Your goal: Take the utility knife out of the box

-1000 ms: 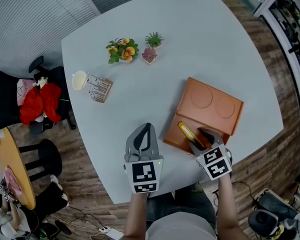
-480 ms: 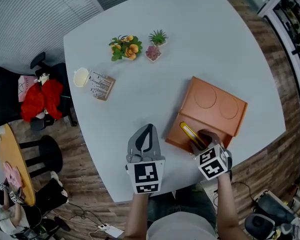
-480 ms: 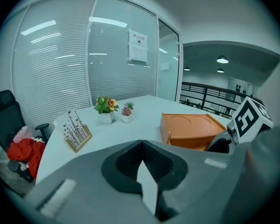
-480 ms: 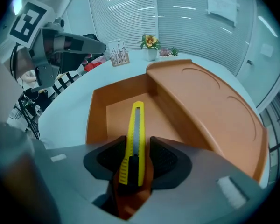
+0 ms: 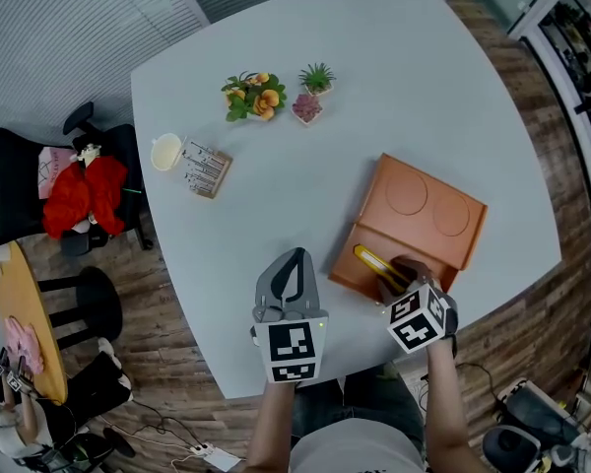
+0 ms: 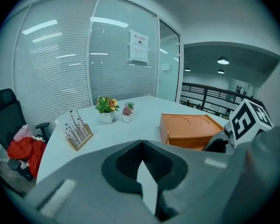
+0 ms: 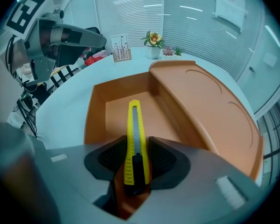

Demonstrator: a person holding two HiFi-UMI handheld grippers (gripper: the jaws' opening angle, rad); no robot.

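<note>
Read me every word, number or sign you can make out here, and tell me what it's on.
No word or number is legible.
Sheet on the glass wall: print too blurred to read.
Left gripper and right gripper: black-and-white square marker patterns, no letters.
Utility knife between the right gripper's jaws: no print visible.

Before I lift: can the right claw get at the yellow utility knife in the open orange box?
Likely yes: the orange box is open, nothing covers the yellow utility knife, and the right claw looks closed on its handle.
</note>
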